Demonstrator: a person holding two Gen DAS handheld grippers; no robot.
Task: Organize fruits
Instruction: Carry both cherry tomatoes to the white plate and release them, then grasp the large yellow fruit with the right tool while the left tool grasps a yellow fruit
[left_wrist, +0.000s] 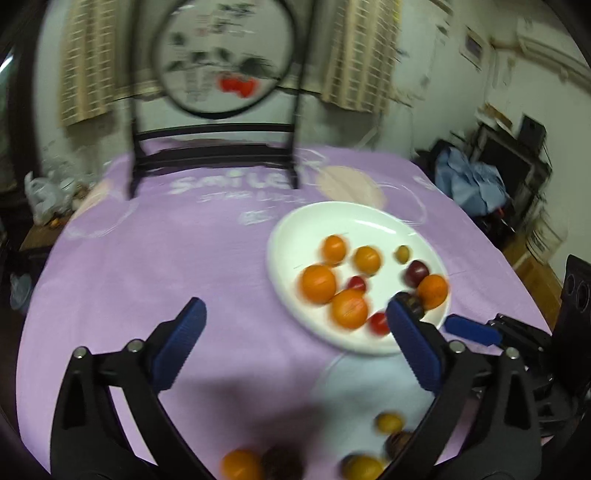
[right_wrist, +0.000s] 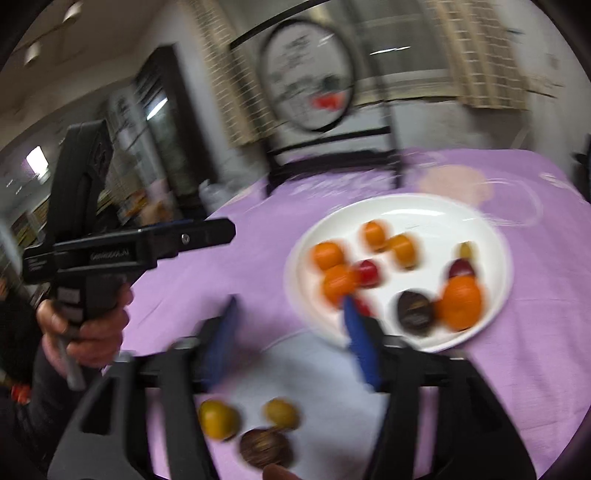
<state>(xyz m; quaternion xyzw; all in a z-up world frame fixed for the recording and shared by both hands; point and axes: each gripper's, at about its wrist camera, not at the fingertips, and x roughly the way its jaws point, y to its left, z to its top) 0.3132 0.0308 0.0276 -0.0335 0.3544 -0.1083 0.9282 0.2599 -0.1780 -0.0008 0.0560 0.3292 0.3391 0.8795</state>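
Observation:
A white plate (left_wrist: 332, 218) on the purple tablecloth holds several oranges (left_wrist: 318, 283), small red fruits, a dark plum and a brown passion fruit; it also shows in the right wrist view (right_wrist: 417, 210). Loose fruit lies on the cloth near me: a yellow fruit (right_wrist: 218, 420), a green-yellow one (right_wrist: 281, 412) and a brown passion fruit (right_wrist: 264, 447). My left gripper (left_wrist: 295, 332) is open and empty, left of the plate's near edge. My right gripper (right_wrist: 290, 325) is open and empty, above the loose fruit. Both views are blurred.
A black chair (left_wrist: 214, 147) with a round painted back stands at the table's far side. The left gripper's body and the hand holding it (right_wrist: 88, 295) show at the left of the right wrist view. Clutter and furniture (left_wrist: 498, 173) stand at the right.

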